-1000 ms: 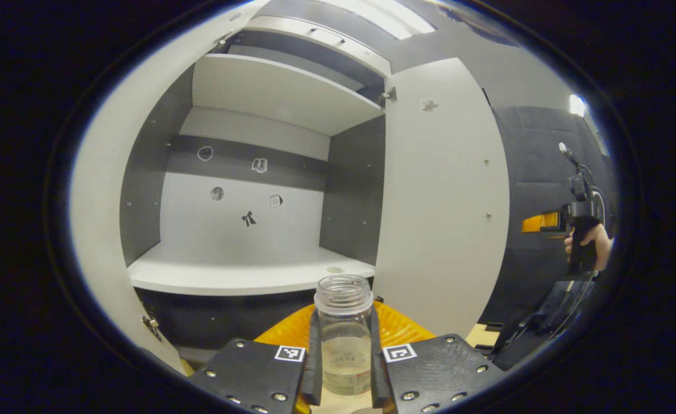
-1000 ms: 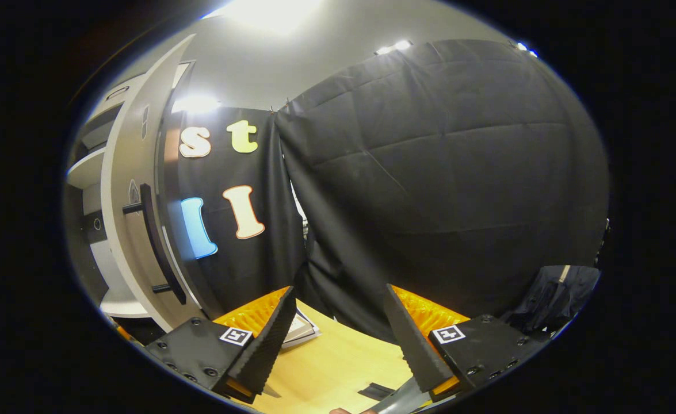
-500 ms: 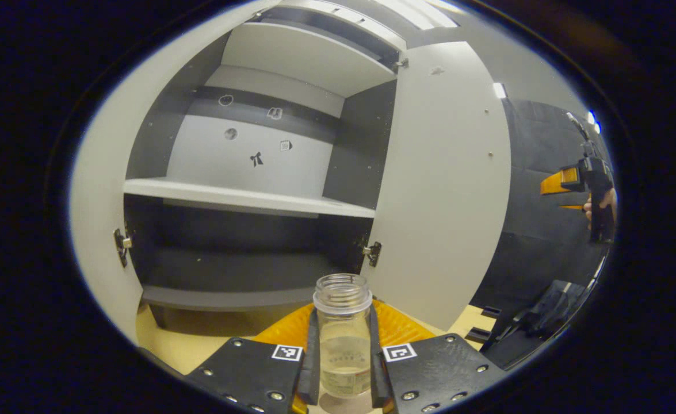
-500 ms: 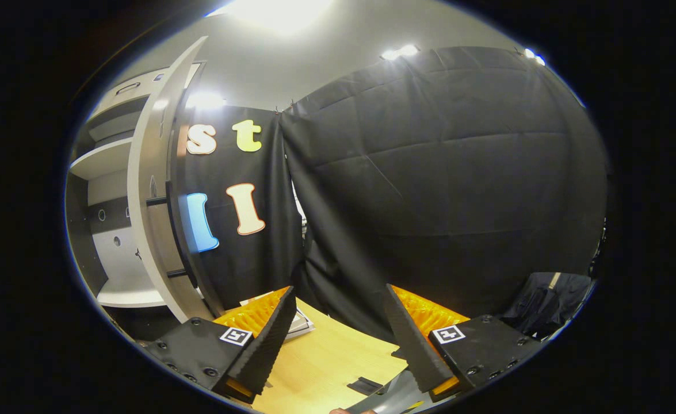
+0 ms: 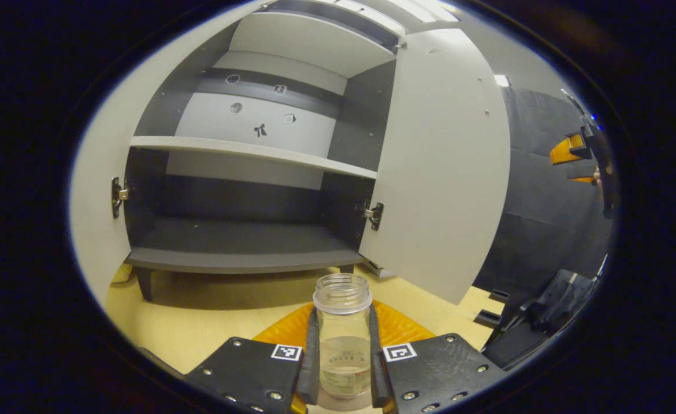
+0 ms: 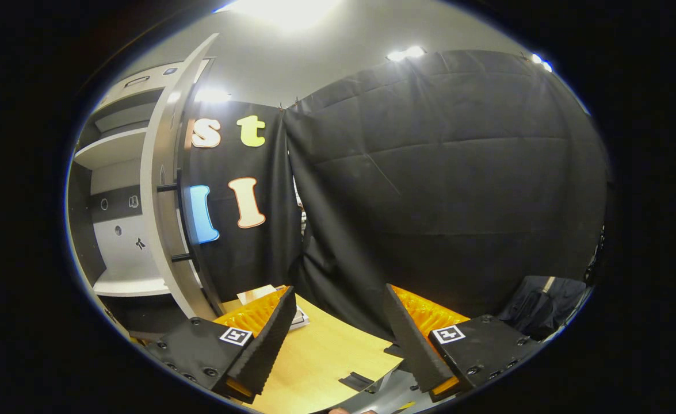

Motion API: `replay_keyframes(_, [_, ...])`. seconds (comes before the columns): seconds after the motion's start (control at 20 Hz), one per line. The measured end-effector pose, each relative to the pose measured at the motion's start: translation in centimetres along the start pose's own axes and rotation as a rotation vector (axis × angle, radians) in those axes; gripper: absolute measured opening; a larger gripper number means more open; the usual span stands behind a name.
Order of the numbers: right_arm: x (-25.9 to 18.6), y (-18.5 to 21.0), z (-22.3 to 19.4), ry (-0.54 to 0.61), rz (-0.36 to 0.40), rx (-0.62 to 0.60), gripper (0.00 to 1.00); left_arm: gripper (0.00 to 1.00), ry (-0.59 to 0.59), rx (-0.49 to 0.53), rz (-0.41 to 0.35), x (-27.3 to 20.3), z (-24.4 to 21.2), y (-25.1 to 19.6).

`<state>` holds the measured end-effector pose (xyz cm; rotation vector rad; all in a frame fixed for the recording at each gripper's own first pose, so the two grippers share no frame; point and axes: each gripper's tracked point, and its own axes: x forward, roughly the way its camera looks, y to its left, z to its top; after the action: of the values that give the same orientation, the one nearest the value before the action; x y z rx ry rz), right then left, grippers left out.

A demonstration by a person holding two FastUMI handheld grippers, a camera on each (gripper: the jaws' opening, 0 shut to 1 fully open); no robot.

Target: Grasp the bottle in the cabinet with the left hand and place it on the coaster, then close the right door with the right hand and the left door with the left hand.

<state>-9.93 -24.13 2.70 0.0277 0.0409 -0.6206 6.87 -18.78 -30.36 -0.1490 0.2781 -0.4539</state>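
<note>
In the left gripper view the left gripper (image 5: 342, 368) holds one clear bottle (image 5: 342, 336) between its jaws, both pads pressed against the bottle's sides. The bottle stands upright, its long axis vertical, its open mouth on top and a little liquid in the lower part. It is out of the cabinet (image 5: 240, 172) and low over the pale wooden table (image 5: 199, 322), well in front of the cabinet's bottom shelf.

The coming move turns on where the coaster lies under the bottle. A pale rounded patch shows just below the bottle's base at the very bottom of the view (it may be the coaster, but too little of it shows to be sure). If it is, the bottle needs only a straight descent along its own axis before the jaws let go.

Both cabinet doors stand open: the right door (image 5: 447, 167) swings out to the right of the shelves, the left door (image 5: 93, 190) along the left edge. The right gripper (image 6: 338, 339) is empty, its jaws spread wide, held over the table near the outer face of the right door (image 6: 165, 190), whose dark bar handle (image 6: 182, 215) faces it. So the right gripper is the nearer one to that door.

Count: one bottle, two doors, two grippers, two shelves visible inside the cabinet.
</note>
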Motion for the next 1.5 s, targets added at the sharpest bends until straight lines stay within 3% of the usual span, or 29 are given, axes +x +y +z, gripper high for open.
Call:
replay_keyframes(0.1, [-0.1, -0.3, -0.3, 0.004, -0.005, -0.010, 0.98, 0.42, 0.003, 0.049, -0.004, 0.0, -0.7, -0.2])
replay_keyframes(0.2, [-0.1, -0.1, -0.5, 0.013, -0.002, -0.007, 0.98, 0.32, 0.007, 0.069, -0.017, -0.2, -1.3, -0.6])
replay_keyframes(0.25, [-0.1, 0.2, -0.5, 0.012, 0.001, -0.006, 0.98, 0.44, 0.012, 0.072, -0.020, -0.5, -1.7, -0.9])
replay_keyframes(0.3, [0.0, 0.3, -0.5, 0.010, 0.005, -0.008, 0.98, 0.40, -0.005, 0.083, -0.022, -0.7, -1.4, -0.9])
replay_keyframes(0.35, [0.0, 0.6, -0.6, 0.015, 0.009, -0.012, 0.98, 0.46, 0.004, 0.090, -0.024, -0.7, -1.7, -1.1])
replay_keyframes(0.4, [-0.1, 0.8, -0.8, 0.022, 0.016, -0.010, 0.98, 0.46, 0.005, 0.095, -0.023, -0.9, -1.7, -1.2])
replay_keyframes(0.5, [0.0, 1.2, -0.4, 0.018, 0.023, -0.004, 0.98, 0.47, 0.011, 0.097, -0.031, -1.4, -1.7, -1.6])
replay_keyframes(0.55, [0.0, 1.4, -0.3, 0.018, 0.025, -0.003, 0.92, 0.47, 0.015, 0.099, -0.031, -1.5, -1.9, -1.7])
replay_keyframes(0.6, [0.2, 1.4, -0.5, 0.022, 0.025, -0.003, 0.98, 0.40, 0.019, 0.098, -0.034, -1.7, -2.0, -2.0])
replay_keyframes(0.65, [0.2, 1.5, -0.5, 0.029, 0.025, -0.003, 0.98, 0.47, 0.024, 0.090, -0.028, -1.8, -2.0, -1.9])
replay_keyframes(0.75, [0.2, 1.7, -0.5, 0.044, 0.030, 0.007, 0.98, 0.46, 0.036, 0.046, -0.022, -2.3, -1.9, -1.8])
replay_keyframes(0.8, [0.1, 1.7, -0.2, 0.046, 0.031, 0.010, 0.92, 0.48, 0.040, 0.030, -0.020, -2.4, -2.0, -1.9])
replay_keyframes(0.85, [0.1, 1.7, 0.0, 0.044, 0.032, 0.009, 0.98, 0.68, 0.048, 0.022, -0.013, -2.7, -2.1, -1.8])
replay_keyframes(0.9, [0.2, 1.6, 0.1, 0.041, 0.031, 0.004, 0.98, 0.89, 0.062, 0.016, -0.009, -2.7, -2.3, -1.8])
replay_keyframes(0.95, [0.4, 1.6, 0.3, 0.040, 0.033, 0.001, 0.98, 0.96, 0.092, -0.001, -0.015, -2.9, -3.0, -2.3])
replay_keyframes(1.05, [1.2, 1.9, 0.6, 0.032, 0.049, 0.006, 0.98, 0.90, 0.115, -0.029, -0.001, -3.7, -2.8, -2.7])
replay_keyframes(1.25, [4.4, 1.8, 0.9, 0.015, 0.097, -0.004, 0.98, 0.96, 0.100, -0.029, 0.090, -7.1, 0.0, -2.8])
replay_keyframes(1.3, [5.4, 1.9, 0.8, 0.019, 0.118, -0.011, 0.98, 0.85, 0.094, -0.024, 0.125, -7.9, 1.0, -2.7])
replay_keyframes(1.45, [8.1, 2.1, 1.0, 0.024, 0.187, -0.025, 0.98, 0.96, 0.065, 0.013, 0.248, -10.6, 4.5, -2.3])
replay_keyframes(1.5, [8.8, 2.3, 1.4, 0.017, 0.211, -0.023, 0.98, 0.95, 0.045, 0.021, 0.292, -11.3, 5.9, -2.1])
